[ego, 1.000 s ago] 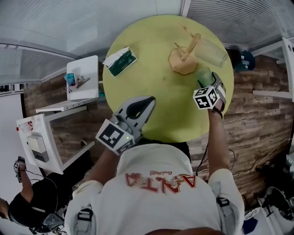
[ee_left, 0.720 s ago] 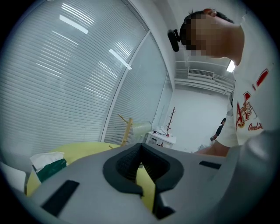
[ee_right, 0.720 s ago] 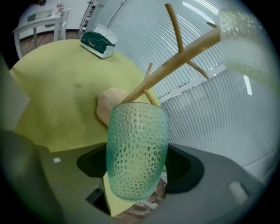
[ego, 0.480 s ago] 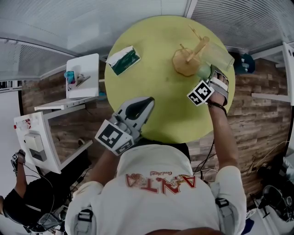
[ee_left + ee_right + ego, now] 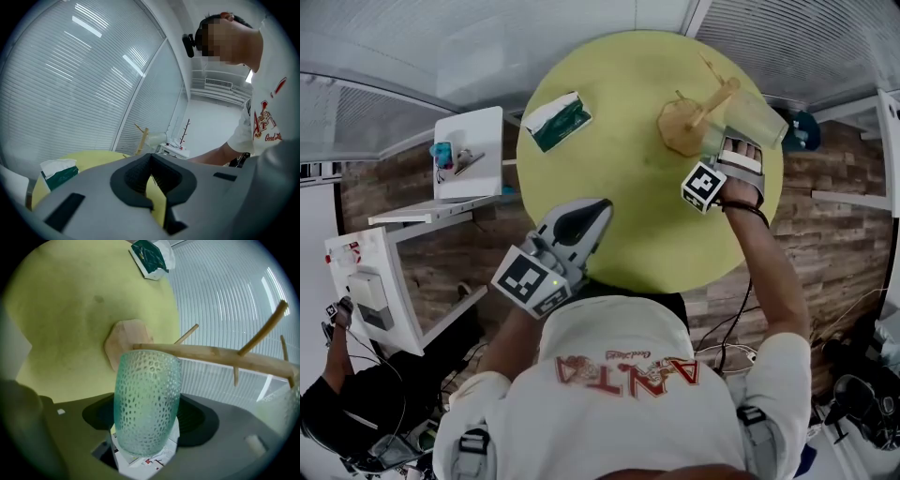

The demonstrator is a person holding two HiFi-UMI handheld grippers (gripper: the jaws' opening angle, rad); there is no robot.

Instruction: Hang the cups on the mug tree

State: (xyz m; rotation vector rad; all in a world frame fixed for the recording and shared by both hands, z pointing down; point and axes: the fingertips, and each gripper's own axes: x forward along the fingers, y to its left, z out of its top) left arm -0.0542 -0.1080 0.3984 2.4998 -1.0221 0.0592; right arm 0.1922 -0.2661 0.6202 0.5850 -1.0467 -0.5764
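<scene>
Up and slightly leftward in the head view, the right hand-held gripper [image 5: 149, 430] has carried the dimpled green cup [image 5: 147, 394] it grasps close to the mug tree [image 5: 211, 354], at the yellow bench's [image 5: 609, 159] upper right. The left hand-held gripper [image 5: 595, 211] hovers lower centre, clenched, empty.

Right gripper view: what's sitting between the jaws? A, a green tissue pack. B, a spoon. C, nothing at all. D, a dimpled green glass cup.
D: the right gripper has its jaws closed on the dimpled green cup, held close to the wooden post of the mug tree.
</scene>
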